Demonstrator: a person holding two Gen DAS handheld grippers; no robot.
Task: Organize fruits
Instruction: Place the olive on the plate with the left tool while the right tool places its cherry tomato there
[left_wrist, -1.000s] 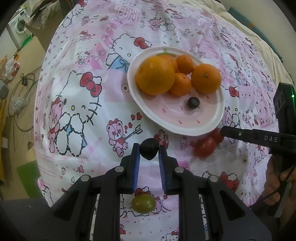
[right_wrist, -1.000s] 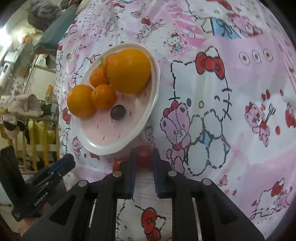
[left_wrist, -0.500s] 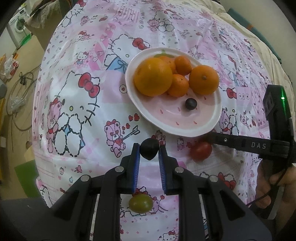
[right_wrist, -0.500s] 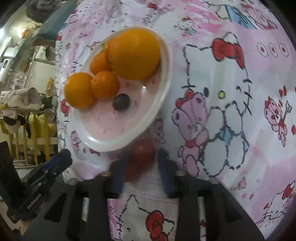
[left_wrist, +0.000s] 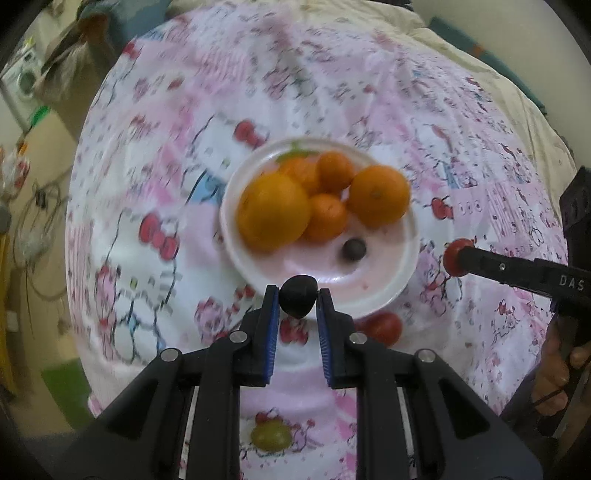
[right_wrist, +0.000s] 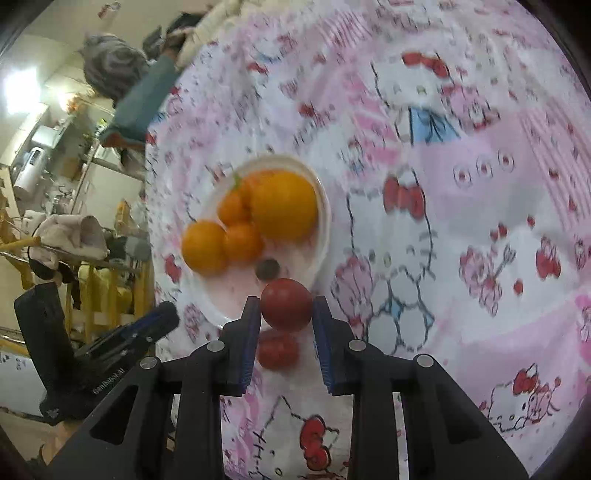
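Readable writing: white letters "DAS" on the black finger of the right gripper (left_wrist: 456, 263) as the left wrist view shows it; a faint white word on the left gripper's body in the right wrist view is too blurred to read. The cloth bears printed cartoon cats with red bows.

The left gripper (left_wrist: 297, 301) is closed tight on a small dark, near-black round fruit (left_wrist: 298, 295), pinched between its blue-lined pads just above the near rim of the white round plate (left_wrist: 408, 286). The right gripper (right_wrist: 285, 312) has its pads pressed on a red cherry tomato (right_wrist: 286, 304), held clear of the cloth at the plate's near edge.

On the plate lie one large orange (left_wrist: 273, 212), a medium orange (left_wrist: 379, 195), smaller tangerines (left_wrist: 325, 217) packed between them, and a second dark round fruit (left_wrist: 353, 249) alone on the bare pink-tinted part.

On the pink-and-white printed tablecloth (left_wrist: 155, 206), a second red tomato (left_wrist: 384, 326) lies just beside the plate's near rim, and a green-yellow round fruit (left_wrist: 270, 435) lies nearest, under the left gripper's frame. A person's hand (left_wrist: 554, 373) grips the right gripper's handle at the right edge. Room clutter beyond the table is blurred.
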